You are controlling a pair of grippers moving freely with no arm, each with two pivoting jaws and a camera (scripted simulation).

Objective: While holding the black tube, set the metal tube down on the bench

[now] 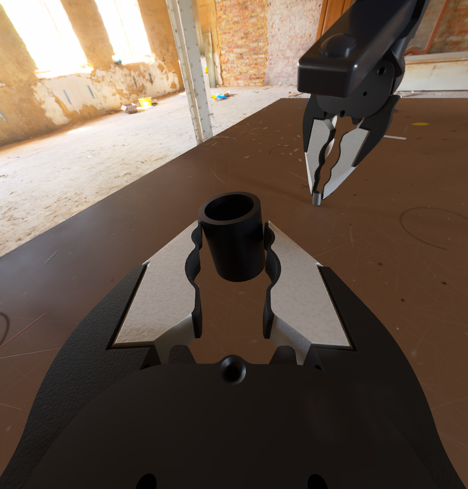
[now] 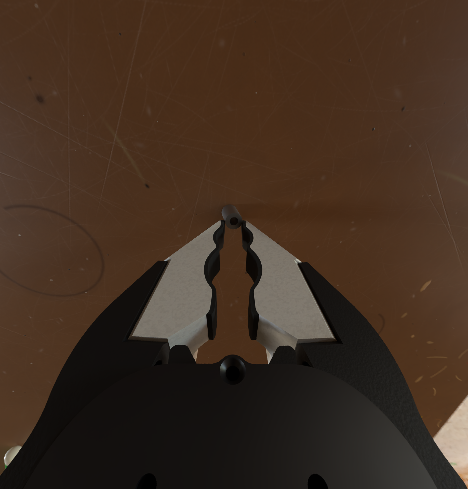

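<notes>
My left gripper [image 1: 232,225] is shut on the black tube [image 1: 234,246], a short wide open-ended tube held tilted between the fingertips above the brown bench [image 1: 386,304]. My right gripper [image 1: 318,192] shows at upper right in the left wrist view, pointing down at the bench. Its fingertips close around the top of the small grey metal tube [image 1: 316,199], which stands upright with its lower end on the bench. In the right wrist view my right gripper [image 2: 232,223] pinches the metal tube [image 2: 233,221] at the very tips, seen end-on against the bench [image 2: 227,105].
The bench's left edge [image 1: 121,203] runs diagonally, with a dusty floor beyond and a white post [image 1: 193,79] behind it. Drawn circles and scratches mark the bench. A bench edge [image 2: 455,418] shows at lower right in the right wrist view. A pale rounded object [image 2: 13,455] sits at its lower left.
</notes>
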